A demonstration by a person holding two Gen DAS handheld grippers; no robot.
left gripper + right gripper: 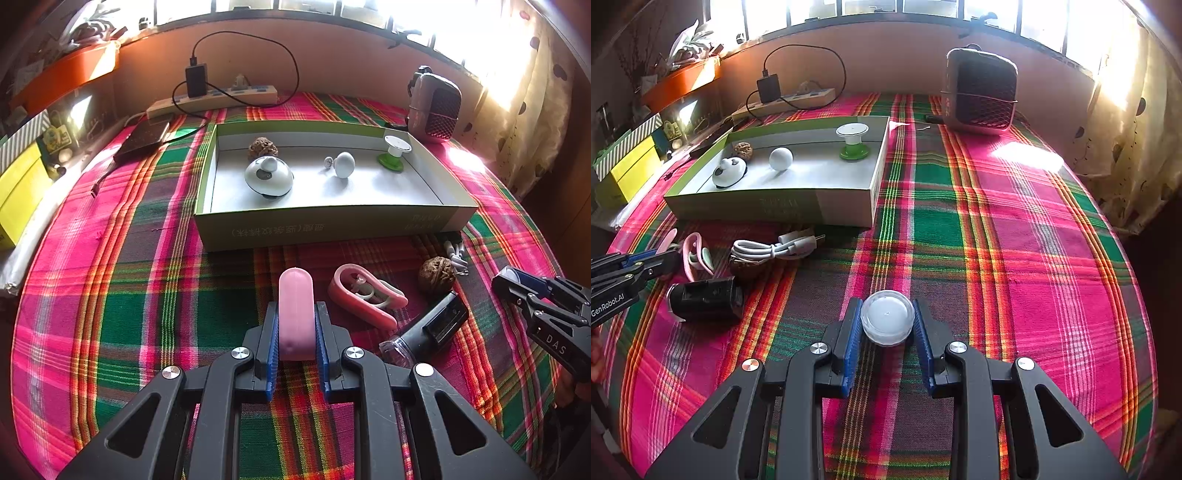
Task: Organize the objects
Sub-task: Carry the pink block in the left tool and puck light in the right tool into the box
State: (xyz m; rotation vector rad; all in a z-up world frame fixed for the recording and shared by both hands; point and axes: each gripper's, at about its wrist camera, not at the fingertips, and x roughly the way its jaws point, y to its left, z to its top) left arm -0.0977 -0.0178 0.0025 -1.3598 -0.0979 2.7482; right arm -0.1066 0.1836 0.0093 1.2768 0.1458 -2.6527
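Left wrist view: the left gripper (pixel 296 325) is clamped on a pink capsule (pixel 295 314), both blue pads pressed against its sides. The capsule points toward the box (pixel 332 225), which serves as the landmark here. It sits in front of the box's near wall, apart from it.

Inside the box: a dome (pixel 269 177), a white knob (pixel 343 164), a green-based spool (pixel 393 151) at the far right corner, and a walnut (pixel 263 147) at the back wall.

Outside the box, in front of its right half: a pink clip (pixel 365 295), a second walnut (pixel 436 275), a black device (pixel 428 328) and a white cable (pixel 775 247).

Right wrist view: the right gripper (pixel 887 325) grips a round white jar (pixel 887 317), pads touching its rim on both sides. The jar sits in front of the box and to its right, well apart from it.

Step in hand, as judged: both grasps are made, and transfer to the box is not yet begun.

Next move calls for:
- lifting each item clear of the cloth (pixel 997 240);
- carrying it over the near wall;
- releasing onto bare floor between the dome and the knob, or right of the knob;
- keeping the two grippers apart while over the box.
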